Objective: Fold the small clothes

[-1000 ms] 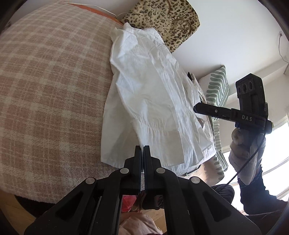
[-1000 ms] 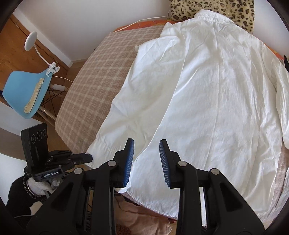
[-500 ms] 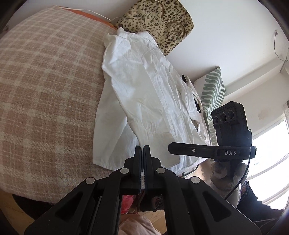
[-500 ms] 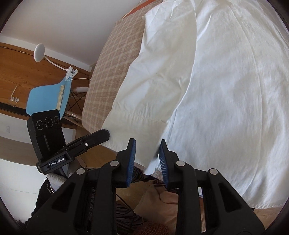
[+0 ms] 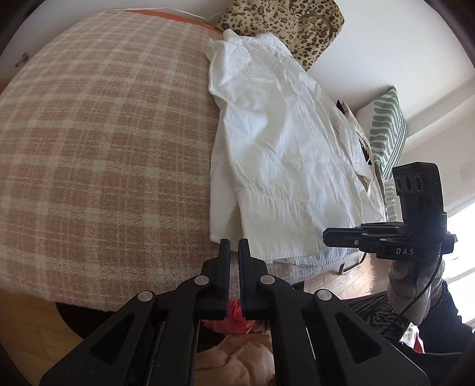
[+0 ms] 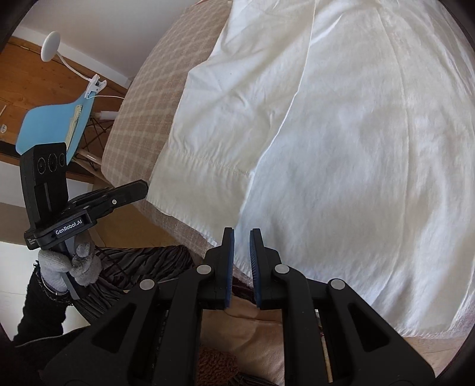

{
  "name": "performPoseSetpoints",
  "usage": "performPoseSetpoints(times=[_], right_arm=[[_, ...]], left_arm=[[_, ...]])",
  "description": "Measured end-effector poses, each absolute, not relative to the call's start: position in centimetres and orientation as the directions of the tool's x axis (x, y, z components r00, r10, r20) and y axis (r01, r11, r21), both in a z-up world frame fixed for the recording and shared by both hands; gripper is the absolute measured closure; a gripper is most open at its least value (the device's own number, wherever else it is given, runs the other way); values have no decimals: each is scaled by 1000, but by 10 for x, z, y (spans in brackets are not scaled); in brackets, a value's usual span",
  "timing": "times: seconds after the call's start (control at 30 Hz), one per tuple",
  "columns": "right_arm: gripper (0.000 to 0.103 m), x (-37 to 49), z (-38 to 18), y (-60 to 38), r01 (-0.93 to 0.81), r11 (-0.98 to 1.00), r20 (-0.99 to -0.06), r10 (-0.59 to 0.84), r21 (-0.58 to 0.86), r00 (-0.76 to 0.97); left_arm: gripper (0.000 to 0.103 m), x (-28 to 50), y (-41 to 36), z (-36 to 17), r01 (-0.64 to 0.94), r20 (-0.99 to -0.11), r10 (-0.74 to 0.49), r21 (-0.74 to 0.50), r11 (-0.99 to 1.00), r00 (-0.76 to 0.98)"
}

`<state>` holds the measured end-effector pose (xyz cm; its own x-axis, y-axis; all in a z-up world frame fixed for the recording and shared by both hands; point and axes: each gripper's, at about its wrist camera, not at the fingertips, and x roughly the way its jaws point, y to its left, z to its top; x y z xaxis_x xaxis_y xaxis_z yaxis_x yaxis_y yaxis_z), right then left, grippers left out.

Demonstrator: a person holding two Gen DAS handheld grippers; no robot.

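A white shirt (image 5: 282,148) (image 6: 356,133) lies flat on the plaid bed, one sleeve folded over its body with the cuff (image 6: 202,178) toward the near edge. My left gripper (image 5: 234,242) (image 6: 145,185) hovers at the bed's near edge, just left of the hem corner. Its jaws are opening a crack and nothing is between them. My right gripper (image 6: 241,231) (image 5: 326,237) sits low at the hem. Its jaws stand a narrow gap apart with white hem fabric showing in the gap, and the pads do not visibly press on it.
The pink plaid blanket (image 5: 104,133) covers the bed left of the shirt. A leopard-print bag (image 5: 282,23) and a green-striped pillow (image 5: 386,133) sit at the far end. A blue chair (image 6: 50,127) with a clip lamp stands beside the bed. Loose clothes (image 6: 237,326) lie below the edge.
The right gripper dropped to the shirt's hem and its jaws narrowed. The left jaws, pressed together before, now show a slim gap.
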<state>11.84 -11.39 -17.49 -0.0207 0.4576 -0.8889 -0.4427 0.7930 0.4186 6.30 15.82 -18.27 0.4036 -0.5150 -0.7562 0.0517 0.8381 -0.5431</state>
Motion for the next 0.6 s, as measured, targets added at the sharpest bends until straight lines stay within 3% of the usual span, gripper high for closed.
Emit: performPoseSetpoints(times=[0.33, 0.43, 0.47, 0.5, 0.6], right_arm=[[91, 203, -85, -115, -527, 771, -808, 539, 357, 240], [72, 242, -73, -92, -591, 756, -806, 520, 281, 281], [61, 255, -71, -83, -607, 750, -802, 519, 262, 295], [56, 267, -70, -73, -632, 734, -799, 524, 247, 296], [56, 305, -72, -37, -692, 698, -798, 518, 184, 309]], left_arm=[[99, 117, 131, -142, 194, -712, -498, -468, 862, 495], [99, 137, 124, -155, 197, -728, -504, -470, 860, 465], [99, 142, 123, -162, 190, -734, -514, -483, 855, 444], [99, 144, 122, -169, 189, -746, -512, -480, 857, 426], [99, 146, 113, -186, 206, -784, -499, -454, 867, 370]])
